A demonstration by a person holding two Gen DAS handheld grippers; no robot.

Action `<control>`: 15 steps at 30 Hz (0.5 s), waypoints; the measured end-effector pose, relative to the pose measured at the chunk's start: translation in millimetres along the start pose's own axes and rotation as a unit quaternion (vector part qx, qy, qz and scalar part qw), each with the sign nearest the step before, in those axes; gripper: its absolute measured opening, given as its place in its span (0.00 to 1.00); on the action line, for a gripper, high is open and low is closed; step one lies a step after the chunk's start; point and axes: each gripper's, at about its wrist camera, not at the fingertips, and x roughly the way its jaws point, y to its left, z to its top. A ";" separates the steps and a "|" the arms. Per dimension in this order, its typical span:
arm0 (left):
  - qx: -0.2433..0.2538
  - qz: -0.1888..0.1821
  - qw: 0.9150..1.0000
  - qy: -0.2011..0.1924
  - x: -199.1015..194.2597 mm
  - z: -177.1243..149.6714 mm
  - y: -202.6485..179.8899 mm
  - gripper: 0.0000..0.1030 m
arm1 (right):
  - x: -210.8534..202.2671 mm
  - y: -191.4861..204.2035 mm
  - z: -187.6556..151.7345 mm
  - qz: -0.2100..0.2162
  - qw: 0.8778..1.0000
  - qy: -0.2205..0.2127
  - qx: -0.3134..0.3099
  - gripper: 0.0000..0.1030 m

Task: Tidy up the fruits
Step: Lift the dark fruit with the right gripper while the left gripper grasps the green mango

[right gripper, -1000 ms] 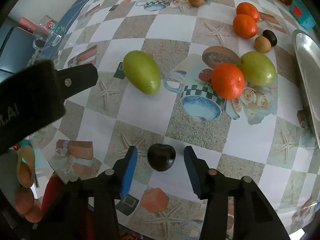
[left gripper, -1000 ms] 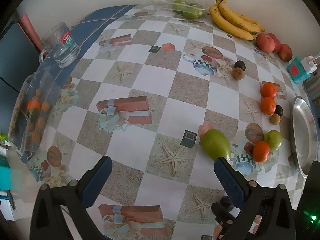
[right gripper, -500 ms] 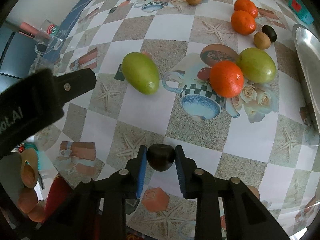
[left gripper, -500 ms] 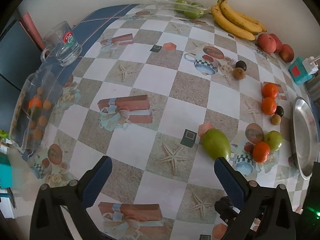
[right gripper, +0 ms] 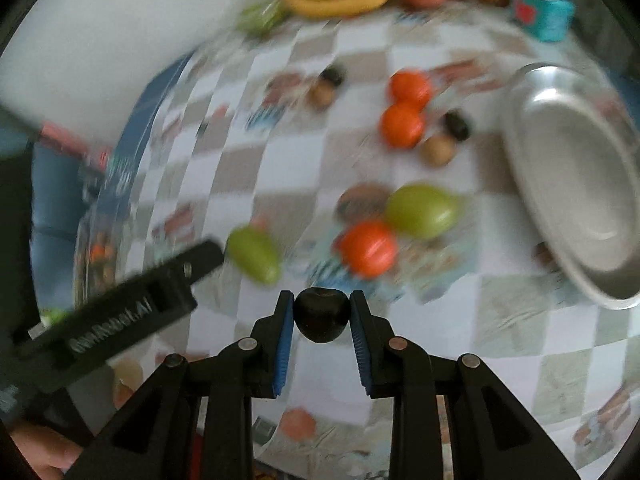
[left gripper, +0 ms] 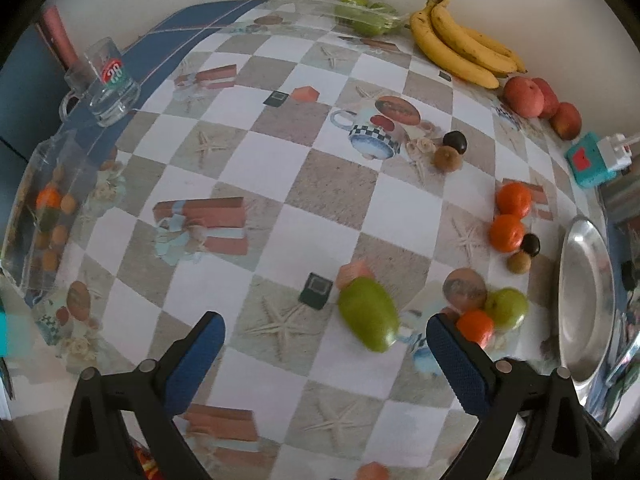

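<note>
My right gripper [right gripper: 321, 308] is shut on a small dark plum [right gripper: 320, 314], held off the checked tablecloth. Past it lie a green mango [right gripper: 254, 255], an orange [right gripper: 368, 247] and a green apple [right gripper: 422, 210], with a steel plate [right gripper: 576, 168] to the right. My left gripper [left gripper: 324, 338] stands wide open above the cloth, nothing between its fingers. The mango [left gripper: 368, 318] lies just beyond its right finger, the orange [left gripper: 475, 326] and apple [left gripper: 506, 307] further right. Two more oranges [left gripper: 507, 232], dark plums [left gripper: 531, 245] and brown fruits sit mid-right.
Bananas [left gripper: 460, 46], red apples [left gripper: 524, 98] and a bag of green fruit [left gripper: 362, 20] line the far edge. A glass mug [left gripper: 106, 88] and a clear bag of fruit [left gripper: 52, 216] sit left. A teal box [left gripper: 592, 160] stands far right.
My right gripper shut on the dark plum and lifted it off the cloth, swinging towards the plate side. The left gripper shifted slightly, still open.
</note>
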 end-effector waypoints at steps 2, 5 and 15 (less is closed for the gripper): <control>-0.003 -0.003 1.000 0.005 3.6 2.3 -4.5 0.93 | -10.2 -15.1 8.6 0.003 0.999 -0.019 0.032 0.28; -0.001 -0.002 1.000 0.015 12.3 4.9 -11.2 0.84 | -19.7 -30.8 19.1 -0.004 0.997 -0.036 0.062 0.28; -0.011 -0.004 0.999 0.049 40.9 8.7 -16.0 0.66 | -22.7 -46.0 48.8 0.001 0.993 -0.057 0.101 0.28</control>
